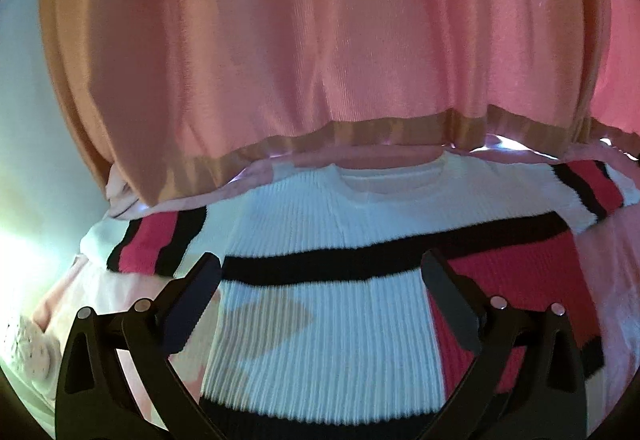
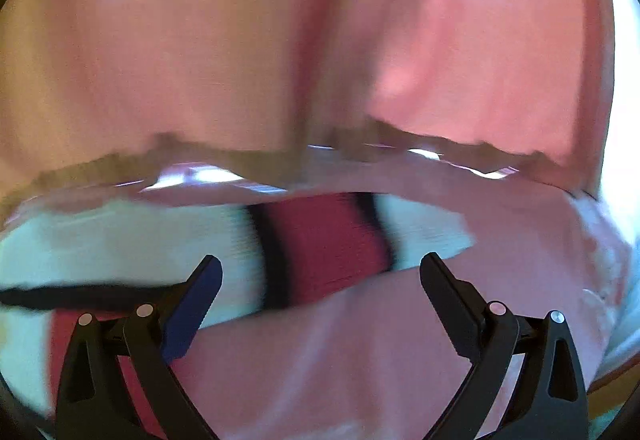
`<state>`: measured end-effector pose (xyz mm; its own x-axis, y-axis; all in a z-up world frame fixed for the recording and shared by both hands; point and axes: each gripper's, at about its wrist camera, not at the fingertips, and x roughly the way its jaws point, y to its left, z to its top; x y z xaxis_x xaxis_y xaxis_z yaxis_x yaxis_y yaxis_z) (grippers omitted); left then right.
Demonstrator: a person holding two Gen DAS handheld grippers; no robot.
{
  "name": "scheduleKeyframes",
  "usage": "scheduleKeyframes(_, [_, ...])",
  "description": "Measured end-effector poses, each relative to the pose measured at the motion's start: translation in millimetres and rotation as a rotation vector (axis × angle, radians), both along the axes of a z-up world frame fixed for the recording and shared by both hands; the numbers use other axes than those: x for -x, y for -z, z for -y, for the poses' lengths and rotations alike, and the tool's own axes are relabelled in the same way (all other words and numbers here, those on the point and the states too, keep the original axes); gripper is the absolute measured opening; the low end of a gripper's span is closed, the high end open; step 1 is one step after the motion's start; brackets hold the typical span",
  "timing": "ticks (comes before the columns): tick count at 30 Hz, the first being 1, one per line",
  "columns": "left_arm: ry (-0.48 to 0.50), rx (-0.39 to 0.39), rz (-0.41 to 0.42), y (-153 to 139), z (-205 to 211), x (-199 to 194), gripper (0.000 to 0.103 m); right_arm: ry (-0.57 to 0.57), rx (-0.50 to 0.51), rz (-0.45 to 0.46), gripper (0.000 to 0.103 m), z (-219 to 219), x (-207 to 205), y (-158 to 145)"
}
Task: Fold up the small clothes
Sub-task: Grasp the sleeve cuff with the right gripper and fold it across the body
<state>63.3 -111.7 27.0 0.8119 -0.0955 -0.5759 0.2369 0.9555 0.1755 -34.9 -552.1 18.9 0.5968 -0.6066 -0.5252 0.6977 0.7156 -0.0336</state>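
A small ribbed knit sweater point(image 1: 328, 340), white with black and red stripes, lies flat on a pink cloth-covered surface point(image 1: 616, 280), neck hole away from me and both sleeves spread out. My left gripper point(image 1: 322, 272) is open and empty, low over the sweater's body. My right gripper point(image 2: 320, 272) is open and empty over the sweater's right sleeve point(image 2: 324, 240), which shows blurred with its red and black bands. The sleeve's cuff end lies beyond the fingers.
A pink curtain-like cloth point(image 1: 320, 32) with a tan hem hangs close behind the sweater and fills the upper half of both views. A white lacy item point(image 1: 28, 344) lies at the left edge. The pink surface point(image 2: 360, 352) extends in front of the sleeve.
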Motion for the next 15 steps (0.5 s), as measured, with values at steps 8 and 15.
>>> scheduleKeyframes(8, [-0.034, -0.038, -0.086, 32, -6, -40, 0.098, 0.231, -0.206, -0.04, 0.076, 156, -11, 69])
scheduleKeyframes(15, [-0.072, -0.047, -0.133, 47, -20, -58, 0.098, 0.216, -0.364, 0.062, 0.051, 201, -15, 102])
